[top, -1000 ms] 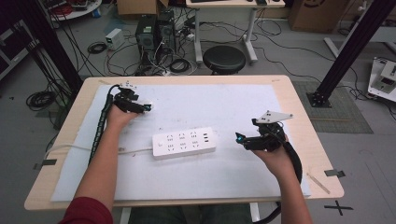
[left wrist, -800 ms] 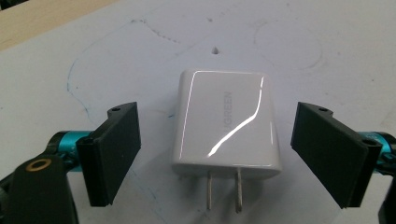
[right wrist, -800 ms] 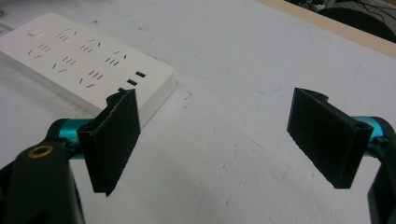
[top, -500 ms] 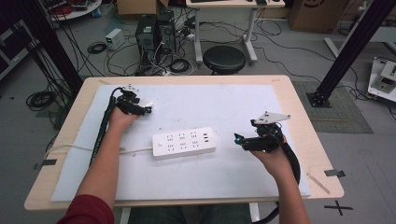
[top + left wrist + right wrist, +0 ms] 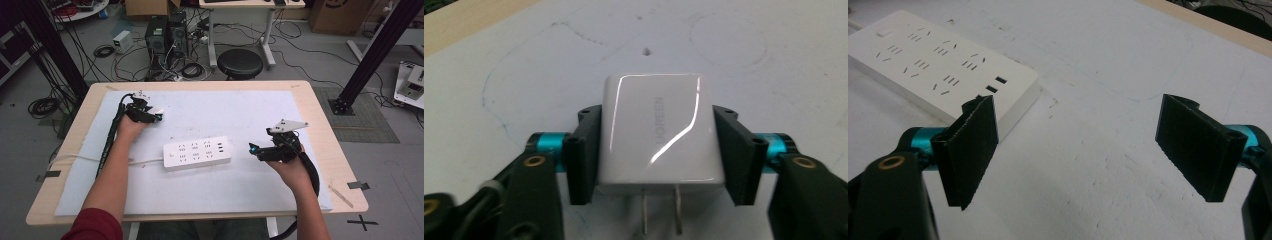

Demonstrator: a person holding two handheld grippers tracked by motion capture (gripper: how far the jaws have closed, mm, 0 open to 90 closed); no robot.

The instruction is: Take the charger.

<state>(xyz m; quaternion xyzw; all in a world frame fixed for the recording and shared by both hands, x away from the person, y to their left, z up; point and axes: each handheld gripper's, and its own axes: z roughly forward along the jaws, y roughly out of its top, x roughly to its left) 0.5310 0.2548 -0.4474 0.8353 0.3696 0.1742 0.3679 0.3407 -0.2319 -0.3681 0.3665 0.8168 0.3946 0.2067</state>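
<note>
Step in hand: we are judging this as the pick-up of the white charger (image 5: 659,132); the left tool (image 5: 659,150) has just been closing its jaws, and they are now pressing on the charger's two sides
Left tool: we are seeing it at about 10 o'clock on the bench (image 5: 320,107), in the high view (image 5: 150,116), clamped on the charger with the two flat prongs pointing back toward the hand
Right tool: its jaws are standing wide apart with nothing between them (image 5: 1083,150); it is hovering over the white mat at about 3 o'clock
Power strip: it is lying near the middle of the bench (image 5: 197,152), well apart from the charger and just beside the right tool, its cord running off toward 9 o'clock
Next move: we are expecting a lift and a carry toward 4 o'clock to the strip, which is calling for a turn of the wrist so the prongs face a socket, while the right tool is steadying the strip
Writing: we are reading "UGREEN" in grey on the charger's face; no other lettering is legible
</note>
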